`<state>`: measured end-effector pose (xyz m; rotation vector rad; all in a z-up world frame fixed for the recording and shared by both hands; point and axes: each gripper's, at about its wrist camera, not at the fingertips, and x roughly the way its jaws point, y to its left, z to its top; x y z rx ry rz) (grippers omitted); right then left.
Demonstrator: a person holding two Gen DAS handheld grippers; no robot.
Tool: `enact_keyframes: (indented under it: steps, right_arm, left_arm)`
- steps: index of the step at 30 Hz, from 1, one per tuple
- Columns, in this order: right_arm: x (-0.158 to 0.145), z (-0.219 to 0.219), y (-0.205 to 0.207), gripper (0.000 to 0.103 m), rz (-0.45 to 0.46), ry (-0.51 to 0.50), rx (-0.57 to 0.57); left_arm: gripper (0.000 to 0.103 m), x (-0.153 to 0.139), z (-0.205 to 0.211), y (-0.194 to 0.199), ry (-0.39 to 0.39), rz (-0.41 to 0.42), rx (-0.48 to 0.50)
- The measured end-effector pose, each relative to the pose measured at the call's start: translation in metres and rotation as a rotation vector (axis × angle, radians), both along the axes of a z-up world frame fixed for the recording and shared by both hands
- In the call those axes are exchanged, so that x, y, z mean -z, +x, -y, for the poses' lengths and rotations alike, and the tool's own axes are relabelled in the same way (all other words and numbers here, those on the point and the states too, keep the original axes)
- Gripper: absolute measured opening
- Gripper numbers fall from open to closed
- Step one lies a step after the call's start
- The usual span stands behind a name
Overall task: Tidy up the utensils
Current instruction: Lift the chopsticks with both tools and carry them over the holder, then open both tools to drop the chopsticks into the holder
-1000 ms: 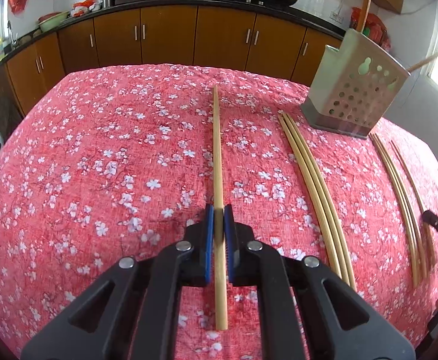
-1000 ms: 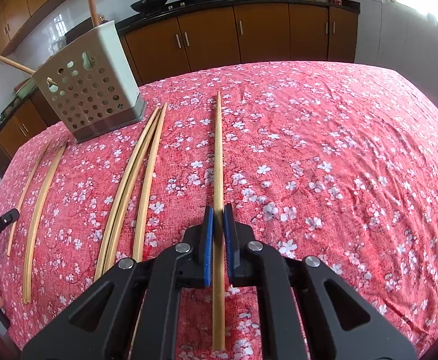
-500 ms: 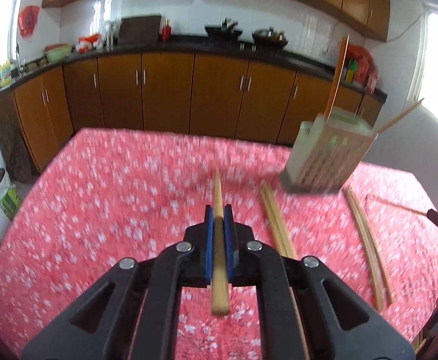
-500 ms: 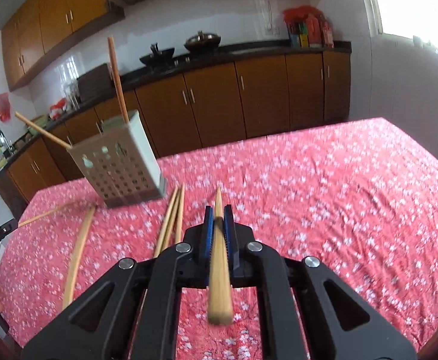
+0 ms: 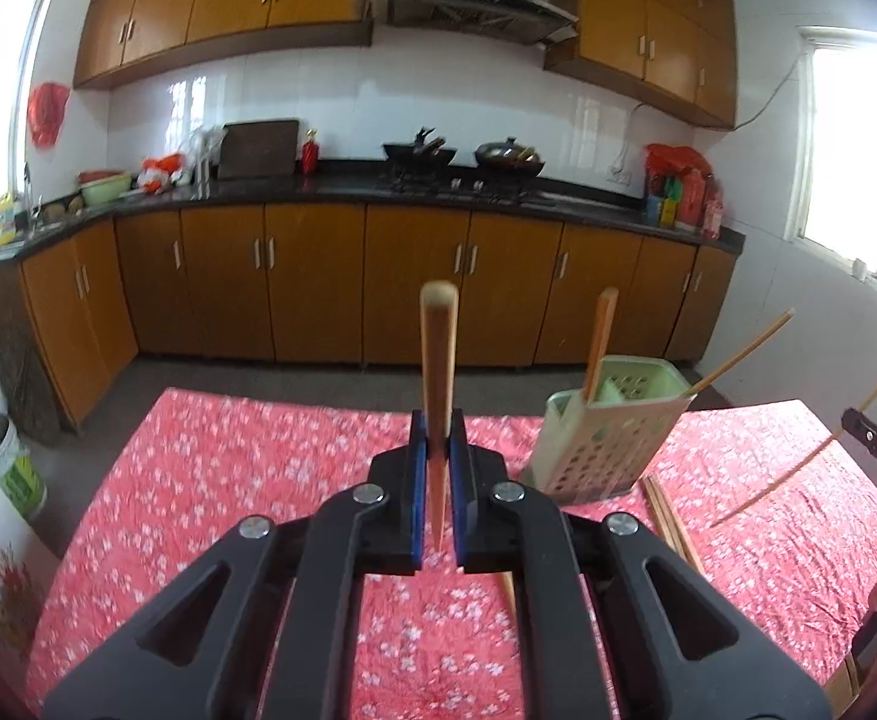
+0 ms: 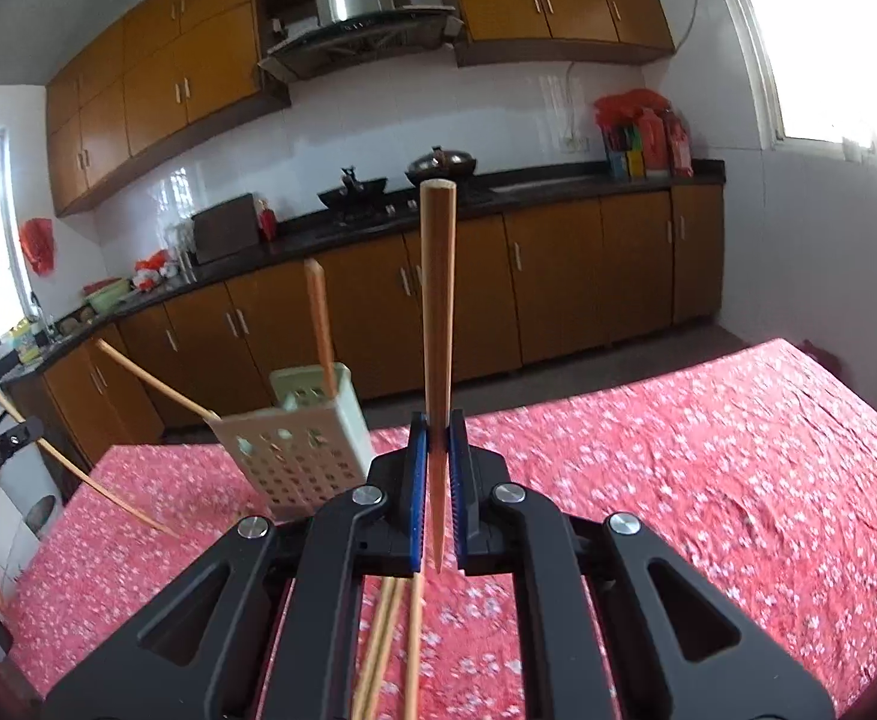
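Note:
My left gripper (image 5: 437,438) is shut on a wooden chopstick (image 5: 437,360) that stands upright above the table. My right gripper (image 6: 437,438) is shut on another wooden chopstick (image 6: 437,300), also upright. The pale green perforated utensil holder (image 5: 606,438) stands to the right of my left gripper, with two chopsticks in it (image 5: 599,336). In the right wrist view the holder (image 6: 297,444) is to the left. The right gripper's chopstick shows at the far right of the left wrist view (image 5: 798,468), and the left gripper's at the far left of the right wrist view (image 6: 78,468).
Several loose chopsticks lie on the red flowered tablecloth (image 5: 228,480) beside the holder (image 5: 669,522) and under my right gripper (image 6: 390,630). Kitchen cabinets (image 5: 318,288) and a counter with woks stand beyond the table's far edge.
Both grippers have lifted their chopsticks off the table and tilted up, so the chopsticks now point upward. The views now look over the table toward the kitchen.

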<state>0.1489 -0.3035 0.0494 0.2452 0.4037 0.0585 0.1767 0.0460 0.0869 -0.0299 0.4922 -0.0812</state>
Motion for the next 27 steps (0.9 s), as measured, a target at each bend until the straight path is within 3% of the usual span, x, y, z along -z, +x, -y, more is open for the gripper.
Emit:
enact_keyframes:
  steps: [9, 15, 21, 27]
  right_arm:
    - [-0.055, -0.024, -0.002, 0.008, 0.171, 0.051, -0.101]
    - [-0.073, -0.038, 0.018, 0.008, 0.245, 0.032, -0.101]
    - [-0.068, -0.046, 0.052, 0.008, 0.228, 0.033, -0.100]
    - [-0.044, -0.060, 0.085, 0.008, 0.142, 0.014, -0.120]
  left_arm:
    - [0.008, -0.051, 0.041, -0.007, -0.093, 0.127, 0.132]
    - [0.008, -0.084, 0.072, 0.009, -0.130, 0.243, 0.141]
    - [0.008, -0.091, 0.091, 0.045, -0.132, 0.309, 0.092]
    - [0.008, -0.064, 0.103, 0.086, -0.126, 0.266, 0.080]
